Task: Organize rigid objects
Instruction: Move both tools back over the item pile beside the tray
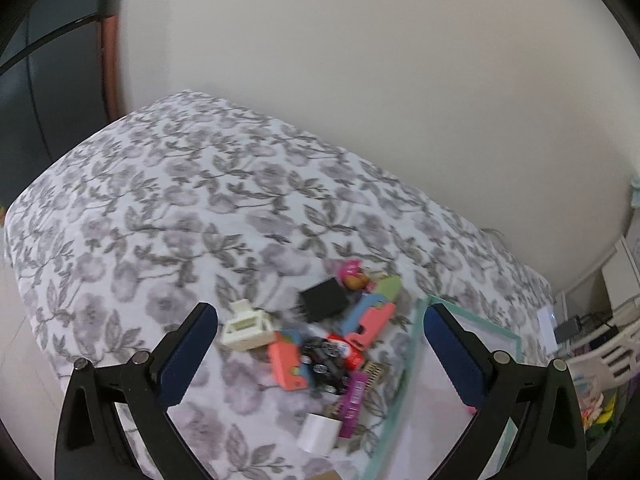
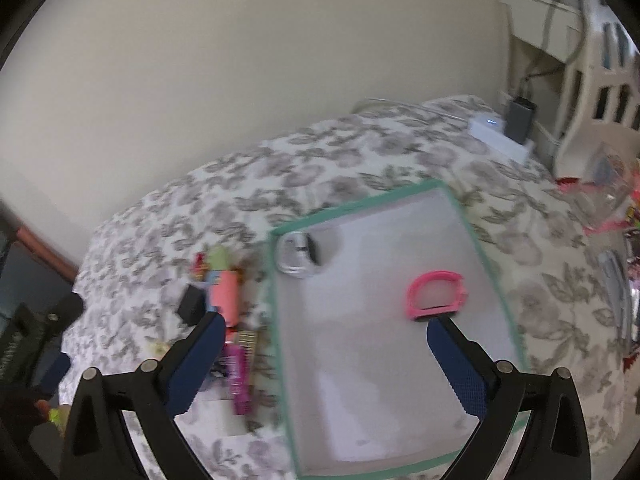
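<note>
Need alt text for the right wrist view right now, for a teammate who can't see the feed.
The open, empty right gripper hovers over a green-rimmed white tray on a floral bedspread. In the tray lie a pink D-shaped ring and a clear round item. A pile of small toys lies beside the tray's left edge.

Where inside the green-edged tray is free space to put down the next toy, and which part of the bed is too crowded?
The tray is bare in its middle and near half, between the clear round item in its far left corner and the pink frame by its right edge. The toy pile beside the tray's left edge is crowded.
</note>
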### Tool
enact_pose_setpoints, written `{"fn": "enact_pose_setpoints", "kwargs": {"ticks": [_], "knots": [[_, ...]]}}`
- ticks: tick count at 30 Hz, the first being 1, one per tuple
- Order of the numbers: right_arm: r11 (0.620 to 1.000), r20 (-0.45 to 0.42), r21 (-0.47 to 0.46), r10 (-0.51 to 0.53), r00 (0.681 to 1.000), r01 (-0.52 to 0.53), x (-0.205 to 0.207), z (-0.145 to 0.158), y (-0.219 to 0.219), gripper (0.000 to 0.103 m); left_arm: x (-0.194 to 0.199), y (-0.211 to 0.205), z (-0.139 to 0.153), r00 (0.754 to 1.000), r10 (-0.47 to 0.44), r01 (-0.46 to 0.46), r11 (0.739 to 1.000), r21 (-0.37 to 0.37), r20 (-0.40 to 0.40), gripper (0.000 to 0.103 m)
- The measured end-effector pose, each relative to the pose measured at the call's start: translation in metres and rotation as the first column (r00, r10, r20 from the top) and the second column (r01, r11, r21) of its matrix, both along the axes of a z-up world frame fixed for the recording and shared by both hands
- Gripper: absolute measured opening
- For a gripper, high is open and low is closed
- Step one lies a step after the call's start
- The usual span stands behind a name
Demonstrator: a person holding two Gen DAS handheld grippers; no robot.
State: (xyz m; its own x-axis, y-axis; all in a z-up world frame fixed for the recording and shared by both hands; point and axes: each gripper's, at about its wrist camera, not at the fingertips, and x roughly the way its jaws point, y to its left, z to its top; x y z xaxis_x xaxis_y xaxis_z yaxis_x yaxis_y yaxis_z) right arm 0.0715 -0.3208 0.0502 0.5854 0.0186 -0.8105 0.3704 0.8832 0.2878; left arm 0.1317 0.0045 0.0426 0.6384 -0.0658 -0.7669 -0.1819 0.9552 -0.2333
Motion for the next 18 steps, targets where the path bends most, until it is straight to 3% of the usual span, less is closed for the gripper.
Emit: {"fn": "enact_pose_setpoints", "kwargs": {"ticks": [7,12,18], "knots": [[0.992,0.007,-0.015,0.129,0.992,-0.129,0.018,-0.004,0.045,0.102,0.003,0.035,-0.013,0.995,0.085,-0.084,0.996,0.018,-0.052,0.103],[0.98,-0.043,0.019,0.198,0.979,-0.197,0.026,-0.024,0.067,0.102,0.009,0.047,-0.038,0.978,0.113,-0.101,0.992,0.081,-0.173,0.103],[0.964,-0.075,0.078,0.259,0.963,-0.254,0.03,-0.049,0.08,0.102,0.012,0.056,-0.065,0.941,0.152,-0.114,0.984,0.139,-0.301,0.103]]}}
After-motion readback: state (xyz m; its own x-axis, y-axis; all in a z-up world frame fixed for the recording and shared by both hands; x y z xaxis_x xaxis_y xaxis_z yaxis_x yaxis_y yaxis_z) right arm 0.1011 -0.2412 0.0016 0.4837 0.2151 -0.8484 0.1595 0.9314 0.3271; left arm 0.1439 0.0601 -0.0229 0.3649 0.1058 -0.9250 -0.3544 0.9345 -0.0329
